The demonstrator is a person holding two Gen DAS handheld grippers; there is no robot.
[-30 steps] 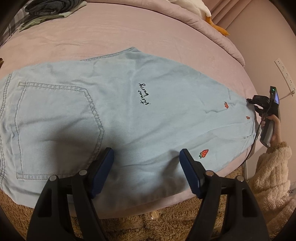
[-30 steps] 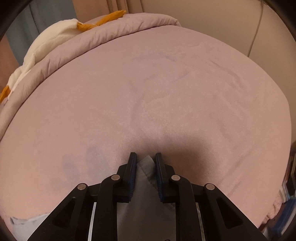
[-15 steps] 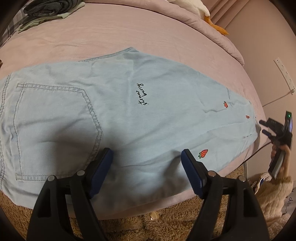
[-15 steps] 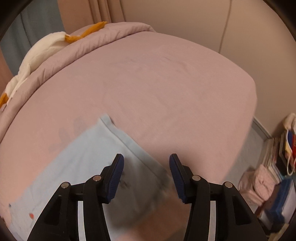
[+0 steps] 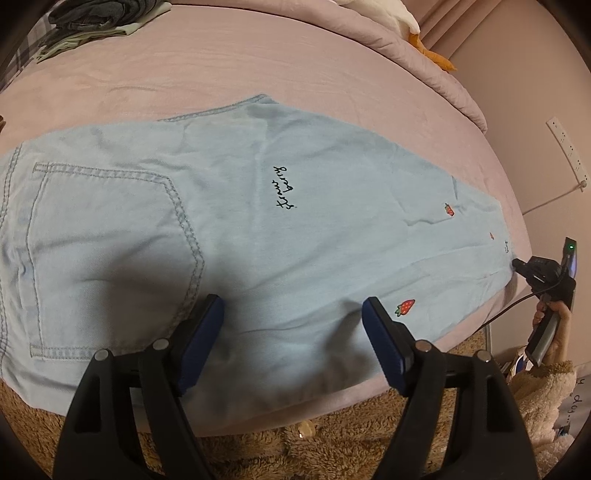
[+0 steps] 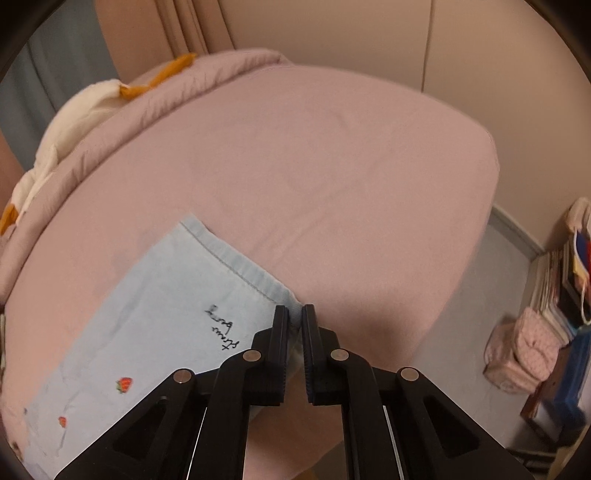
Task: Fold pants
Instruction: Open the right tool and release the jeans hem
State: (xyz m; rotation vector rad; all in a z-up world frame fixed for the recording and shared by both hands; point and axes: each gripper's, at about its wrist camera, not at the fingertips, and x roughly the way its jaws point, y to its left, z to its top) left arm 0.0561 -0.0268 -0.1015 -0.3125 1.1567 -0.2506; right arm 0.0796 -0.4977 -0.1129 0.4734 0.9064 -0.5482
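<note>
Light blue denim pants (image 5: 258,221) with strawberry embroidery lie flat, folded lengthwise, on the pink bed (image 5: 258,74); the back pocket is at the left and the leg hem at the right. My left gripper (image 5: 293,306) hovers open over the near edge of the pants at mid-leg, with nothing between its fingers. In the right wrist view, my right gripper (image 6: 294,317) is shut on the near corner of the pants (image 6: 166,314) at the hem, with blue cloth pinched between its pads. The left wrist view shows the right gripper (image 5: 517,264) at that hem corner, held by a hand (image 5: 554,325).
A pile of dark clothes (image 5: 99,18) lies at the bed's far left. A white and orange plush toy (image 5: 406,22) rests on the rolled duvet. A brown fuzzy rug (image 5: 332,443) lies below the bed's edge. Books and bags (image 6: 546,314) stand on the floor at right.
My right gripper let go of the cloth, opened, moved along the hem to its near corner and closed on it. The left gripper and the pants stayed put.
</note>
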